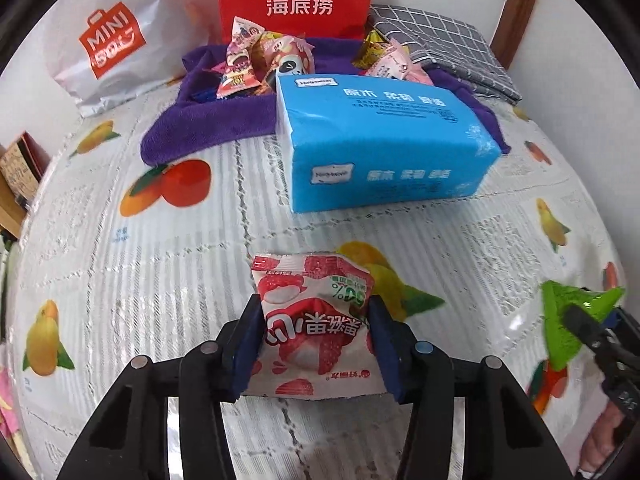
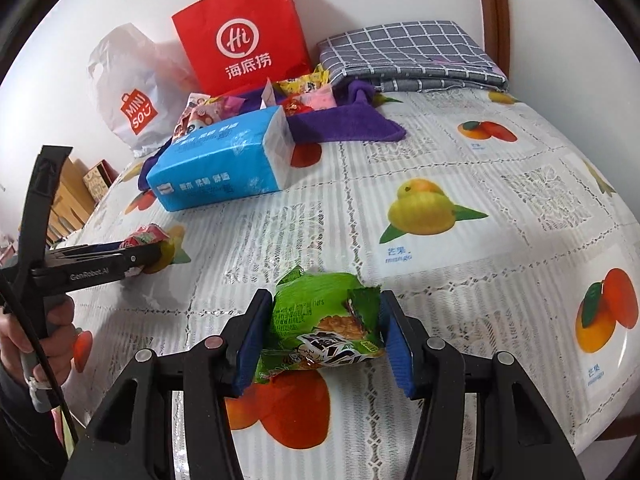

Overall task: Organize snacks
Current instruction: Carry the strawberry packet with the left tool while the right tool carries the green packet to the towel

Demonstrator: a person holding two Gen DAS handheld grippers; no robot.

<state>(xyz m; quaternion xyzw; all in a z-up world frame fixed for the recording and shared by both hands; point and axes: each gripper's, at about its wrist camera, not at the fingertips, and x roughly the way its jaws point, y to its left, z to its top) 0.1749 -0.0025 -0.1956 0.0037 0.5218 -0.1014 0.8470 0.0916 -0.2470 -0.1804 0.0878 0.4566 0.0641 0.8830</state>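
Your left tongs (image 1: 316, 344) are clenched on the pink strawberry packet (image 1: 314, 320); your right tongs (image 2: 324, 336) grip the green snack packet (image 2: 326, 328). Both hang above the worktop (image 2: 460, 280). The snack pile (image 1: 260, 60) on the purple towel (image 1: 208, 120) lies straight ahead, beyond the blue tissue pack (image 1: 380, 140); left tongs appear nearer.

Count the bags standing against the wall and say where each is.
2. The red paper bag stands behind the purple towel; the white plastic bag slumps to its left. Others may be hidden.
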